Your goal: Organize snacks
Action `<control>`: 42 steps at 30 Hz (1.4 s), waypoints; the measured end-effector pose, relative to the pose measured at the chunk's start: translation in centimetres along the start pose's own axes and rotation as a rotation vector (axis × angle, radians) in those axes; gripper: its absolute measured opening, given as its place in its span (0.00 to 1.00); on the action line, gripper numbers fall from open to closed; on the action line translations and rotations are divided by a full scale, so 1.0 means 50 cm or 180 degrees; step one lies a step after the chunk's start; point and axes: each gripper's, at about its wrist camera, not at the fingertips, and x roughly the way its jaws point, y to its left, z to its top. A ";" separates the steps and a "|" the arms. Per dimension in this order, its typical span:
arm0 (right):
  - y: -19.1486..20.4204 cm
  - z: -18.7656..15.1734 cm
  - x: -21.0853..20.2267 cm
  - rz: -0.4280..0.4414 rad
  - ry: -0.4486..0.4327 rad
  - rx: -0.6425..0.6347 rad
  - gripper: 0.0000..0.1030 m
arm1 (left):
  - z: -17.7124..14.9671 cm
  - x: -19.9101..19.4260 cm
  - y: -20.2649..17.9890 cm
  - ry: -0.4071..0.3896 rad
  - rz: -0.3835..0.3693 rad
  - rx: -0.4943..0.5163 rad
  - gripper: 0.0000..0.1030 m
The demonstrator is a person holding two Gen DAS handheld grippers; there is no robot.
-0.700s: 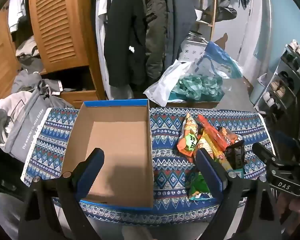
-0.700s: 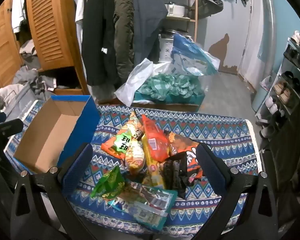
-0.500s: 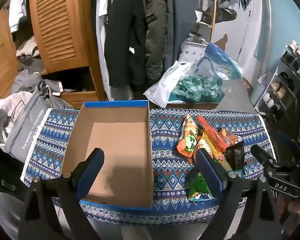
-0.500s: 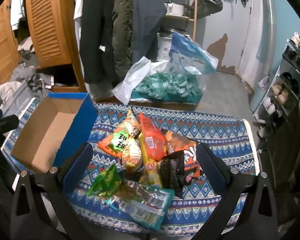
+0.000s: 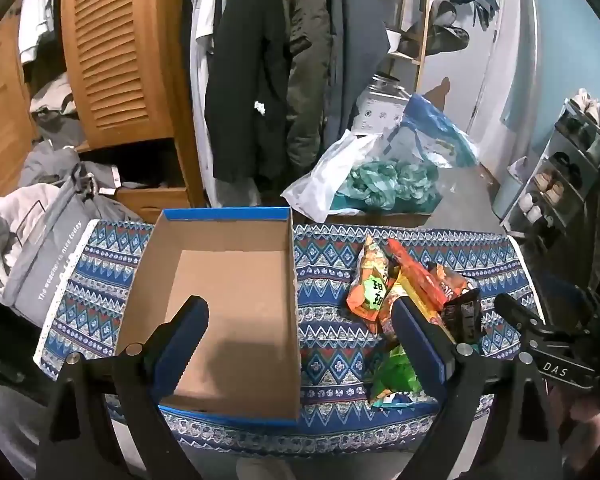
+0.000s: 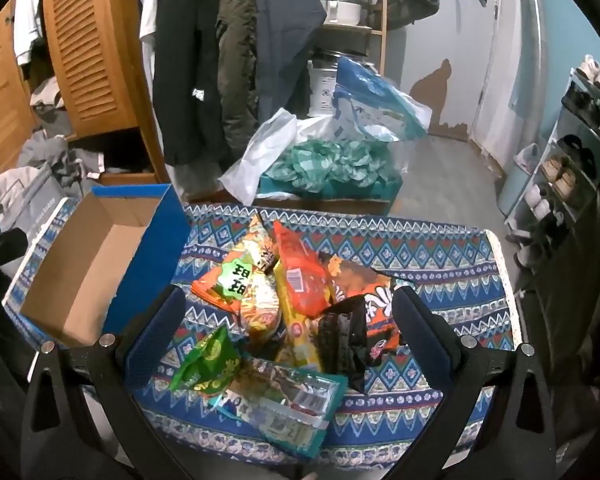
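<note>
The right gripper point(image 6: 286, 320) hangs above the snack pile point(image 6: 292, 300), its fingers point(image 6: 156, 328) spread wide and holding nothing; the left gripper point(image 5: 300, 332) hangs over the near edge of the cardboard box point(image 5: 220, 280), likewise fully spread and empty. The box sits on the patterned table point(image 5: 332, 264) just left of the pile and its floor shows bare cardboard, so no packet appears to have been moved yet. The step in hand is judged to be the first pick. Select a packet lying on top and at the pile's edge: the green packet point(image 6: 206, 362) or the clear-wrapped pack point(image 6: 288, 404) nearest the camera is least overlapped. Lower the fingers so that they straddle one packet only, close on its crimped seam or a firm fold, and lift straight up before carrying it left over the blue box wall point(image 6: 152, 256). The orange packet point(image 6: 228, 280), the red packet point(image 6: 300, 276) and the black packet point(image 6: 344, 336) overlap one another and may drag neighbours along. Film wrappers are slippery and crush easily. Beyond the table stand hanging coats point(image 6: 204, 60), a louvred cabinet point(image 6: 88, 48) and a bagged teal bundle point(image 6: 332, 160), all well apart from the work
</note>
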 end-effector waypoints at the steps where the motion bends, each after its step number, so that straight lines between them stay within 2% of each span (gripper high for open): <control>1: 0.000 0.002 0.000 0.0004 0.0005 -0.0008 0.98 | 0.001 0.001 0.001 -0.0001 -0.0001 -0.0011 0.91; 42: -0.018 0.000 0.004 0.0067 0.0070 0.0162 0.98 | -0.011 0.010 -0.001 0.0011 -0.0054 -0.0017 0.91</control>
